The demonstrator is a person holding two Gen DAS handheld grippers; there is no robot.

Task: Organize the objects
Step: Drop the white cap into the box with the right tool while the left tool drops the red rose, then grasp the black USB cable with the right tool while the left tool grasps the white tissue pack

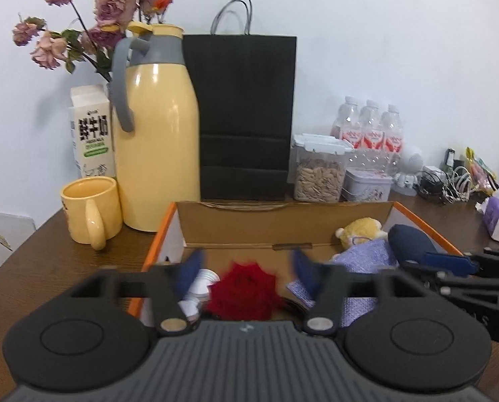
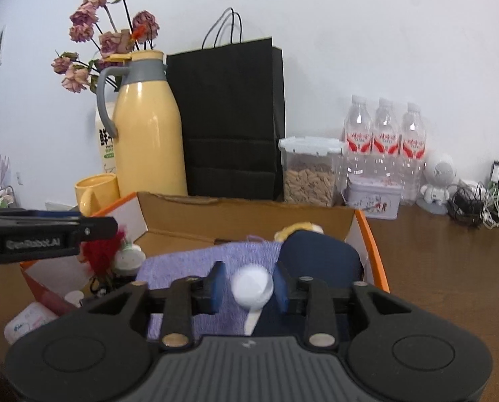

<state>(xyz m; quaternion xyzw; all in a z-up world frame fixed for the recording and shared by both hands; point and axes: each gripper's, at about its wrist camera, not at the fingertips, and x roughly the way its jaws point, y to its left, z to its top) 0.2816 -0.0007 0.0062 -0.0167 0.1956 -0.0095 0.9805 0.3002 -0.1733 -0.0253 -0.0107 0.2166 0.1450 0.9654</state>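
Over the open cardboard box (image 1: 283,224) on the brown table (image 1: 48,261), both grippers are hovering side by side. Left gripper (image 1: 246,264) is holding its blue fingers (image 1: 191,268) wide apart, with nothing pressed between them; a red fuzzy flower (image 1: 244,293) is lying in the box just below the gap, clear of both pads. Right gripper (image 2: 247,286) is keeping its fingers (image 2: 217,284) at a middling spread, one on either side of a white round object (image 2: 252,288); a narrow gap is showing at each pad, so the pads are not gripping it. This white object is resting over a purple cloth (image 2: 196,261) and a dark blue item (image 2: 319,251) inside the box. A yellow plush toy (image 1: 360,231) is lying at the far right corner of the box. Behind the box, a yellow thermos (image 1: 159,140), a yellow mug (image 1: 92,211) and a black paper bag (image 1: 246,114) are standing against the wall.
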